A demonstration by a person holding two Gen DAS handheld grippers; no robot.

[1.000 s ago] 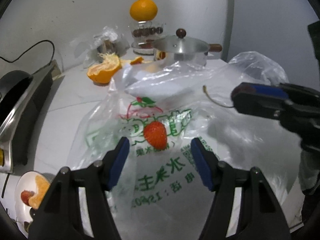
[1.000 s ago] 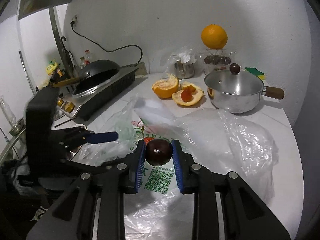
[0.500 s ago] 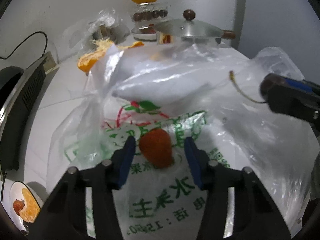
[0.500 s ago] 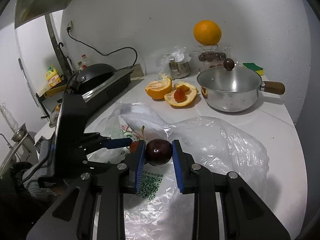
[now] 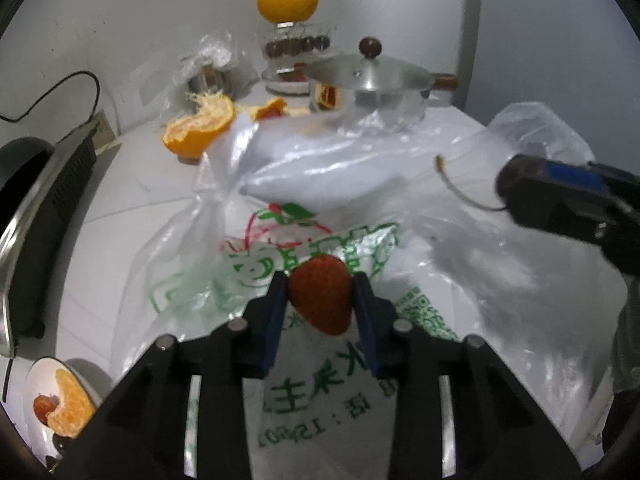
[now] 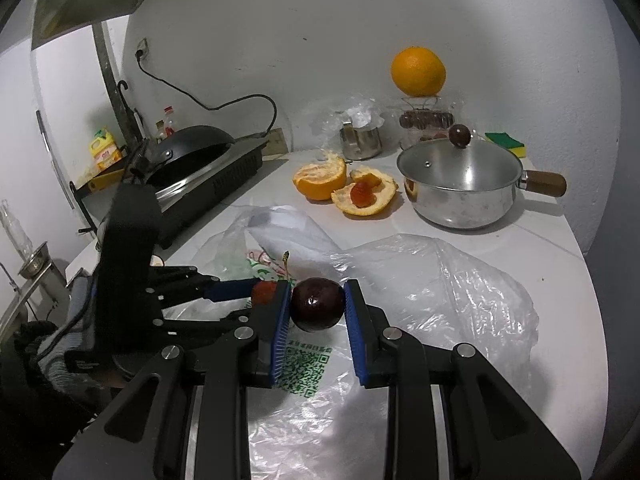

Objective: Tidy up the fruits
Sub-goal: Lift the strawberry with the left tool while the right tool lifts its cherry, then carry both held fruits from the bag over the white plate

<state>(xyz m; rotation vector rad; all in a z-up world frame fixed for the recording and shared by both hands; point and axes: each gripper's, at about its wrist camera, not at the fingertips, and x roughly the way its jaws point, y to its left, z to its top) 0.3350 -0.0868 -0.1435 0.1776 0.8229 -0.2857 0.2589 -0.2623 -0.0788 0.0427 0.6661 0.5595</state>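
Observation:
My left gripper (image 5: 321, 300) is shut on a red strawberry (image 5: 321, 296), held just above a printed clear plastic bag (image 5: 328, 380) on the white counter. My right gripper (image 6: 316, 310) is shut on a dark cherry (image 6: 318, 309) with a long stem, held over the same bag (image 6: 420, 292). In the left wrist view the right gripper (image 5: 520, 184) is at the right. In the right wrist view the left gripper (image 6: 256, 294) with its strawberry (image 6: 264, 293) is close on the left.
Orange peel halves (image 6: 344, 184), a lidded steel pot (image 6: 460, 184), a whole orange (image 6: 418, 71) on a glass jar and a steel cup stand at the back. A cooktop with a black pan (image 6: 192, 160) is at the left. A small plate (image 5: 56, 404) with fruit sits near left.
My left gripper has moved forward and down onto the strawberry and closed on it. My right gripper has kept hold of the cherry and shifted slightly.

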